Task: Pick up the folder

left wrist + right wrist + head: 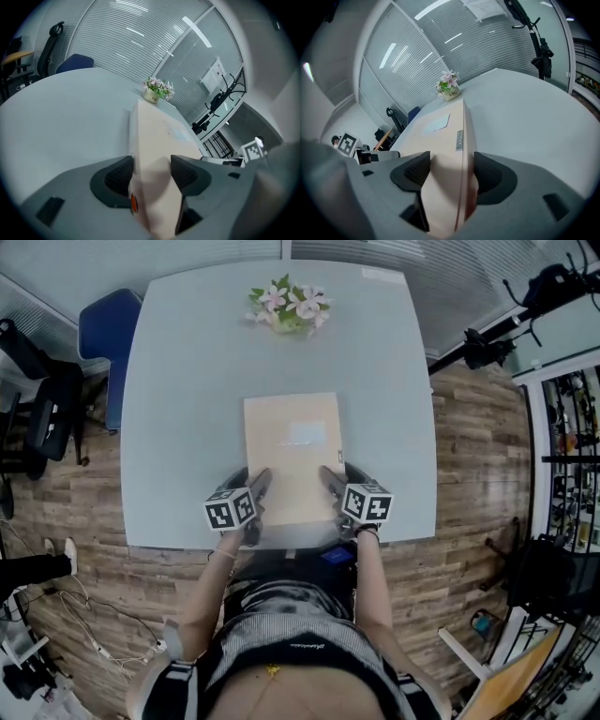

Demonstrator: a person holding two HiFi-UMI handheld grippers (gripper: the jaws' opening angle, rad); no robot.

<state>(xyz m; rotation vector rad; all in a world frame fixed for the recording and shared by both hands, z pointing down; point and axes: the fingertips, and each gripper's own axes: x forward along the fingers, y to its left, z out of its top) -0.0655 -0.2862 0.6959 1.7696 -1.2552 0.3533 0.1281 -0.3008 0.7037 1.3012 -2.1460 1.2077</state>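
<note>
The beige folder [292, 457] lay flat on the grey bench [178, 381], close to the near edge, with a small pot of flowers [289, 307] well apart from it at 12 o'clock. The left gripper [151, 174] was clamped on the folder's 7 o'clock corner, a dark pad pressed to each side of the card. The right gripper [451, 172] was closed the same way on the 5 o'clock corner, by the spine edge. Both holds sat at the near end only, so the far end at 12 o'clock would probably have sagged or dragged on the bench as the near edge rose. That drag could have pulled the smooth card out from between the pads. If one gripper had lifted sooner or higher than the other, the folder would likely have twisted and one corner worked loose. Whether each gripper held both covers or only the top one could not be told. If only the top, the folder might have fallen open and spilled whatever was inside. A forward shove instead of a lift could have slid it toward the flowers.
</note>
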